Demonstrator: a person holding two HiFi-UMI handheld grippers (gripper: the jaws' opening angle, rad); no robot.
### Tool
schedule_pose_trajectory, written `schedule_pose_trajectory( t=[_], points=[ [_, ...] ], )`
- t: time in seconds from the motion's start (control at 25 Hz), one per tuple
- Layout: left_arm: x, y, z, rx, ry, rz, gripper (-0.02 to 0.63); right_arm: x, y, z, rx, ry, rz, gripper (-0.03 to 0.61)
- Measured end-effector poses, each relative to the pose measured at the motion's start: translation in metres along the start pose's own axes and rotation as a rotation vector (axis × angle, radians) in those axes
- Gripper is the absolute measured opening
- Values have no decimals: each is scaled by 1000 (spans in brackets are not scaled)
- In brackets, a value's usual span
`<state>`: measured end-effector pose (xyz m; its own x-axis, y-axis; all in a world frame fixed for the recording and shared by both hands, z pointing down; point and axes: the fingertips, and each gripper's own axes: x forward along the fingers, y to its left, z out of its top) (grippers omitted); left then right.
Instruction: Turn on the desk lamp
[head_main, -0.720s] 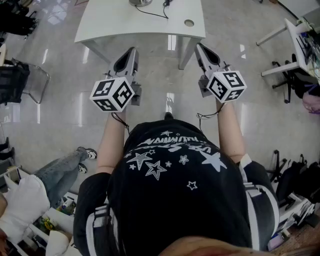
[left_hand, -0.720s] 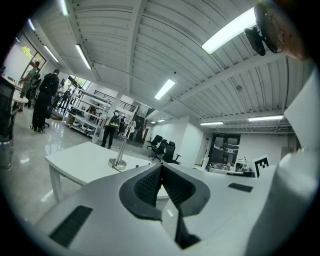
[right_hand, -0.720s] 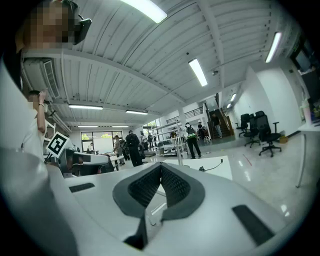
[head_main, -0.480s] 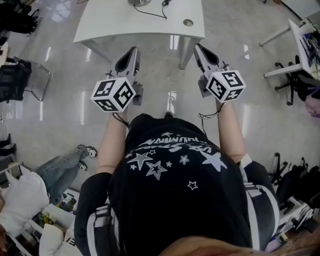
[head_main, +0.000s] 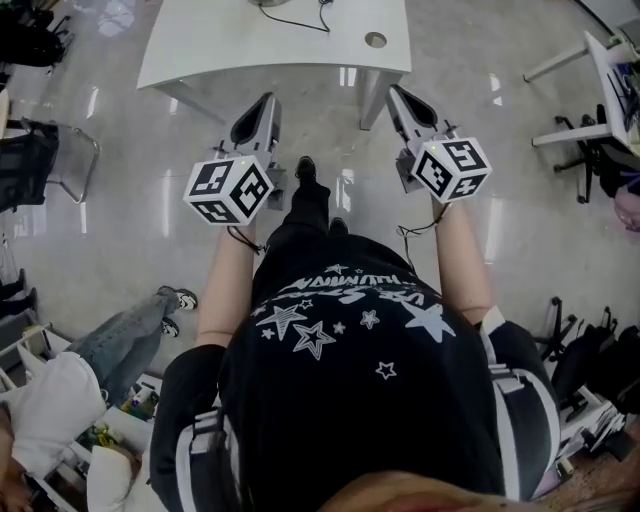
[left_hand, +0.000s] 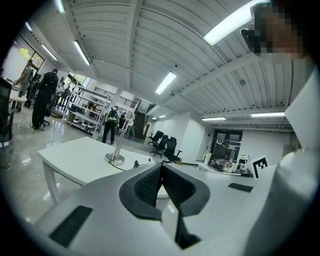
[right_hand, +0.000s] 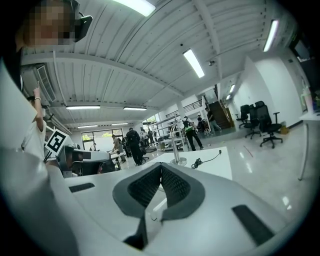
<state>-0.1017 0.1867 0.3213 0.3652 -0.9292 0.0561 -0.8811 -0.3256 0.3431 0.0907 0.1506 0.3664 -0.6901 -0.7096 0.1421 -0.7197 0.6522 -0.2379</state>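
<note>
The desk lamp stands on a white table (head_main: 250, 45) ahead of me. Only the rim of its round metal base (head_main: 268, 3) shows at the top edge of the head view. In the left gripper view the lamp base (left_hand: 116, 160) and its thin upright pole are beyond the jaws, with a black cable (left_hand: 142, 162) beside them. The right gripper view shows the same lamp base (right_hand: 177, 161) and cable (right_hand: 206, 160). My left gripper (head_main: 265, 102) and right gripper (head_main: 395, 93) are held level over the floor, short of the table. Both are shut and hold nothing.
The table has a round cable hole (head_main: 375, 40) near its right end. My foot (head_main: 305, 170) is on the glossy floor between the grippers. A metal chair (head_main: 45, 160) stands left, office chairs (head_main: 590, 160) right. A seated person's legs (head_main: 130, 335) are at lower left.
The table has come nearer in the head view and the lamp base has slid to the top edge. A foot has stepped forward between the grippers. Both grippers stay shut.
</note>
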Motion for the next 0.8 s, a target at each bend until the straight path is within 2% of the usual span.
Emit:
schedule_pose_trajectory(
  t=[0.36,0.8],
  points=[
    [76,19,5,-24,24,-70,11,32,-53,14,14,8,-83,5],
    [168,81,36,-37,59,-102,11,124,-95,43,42,21,-124,5]
  ],
)
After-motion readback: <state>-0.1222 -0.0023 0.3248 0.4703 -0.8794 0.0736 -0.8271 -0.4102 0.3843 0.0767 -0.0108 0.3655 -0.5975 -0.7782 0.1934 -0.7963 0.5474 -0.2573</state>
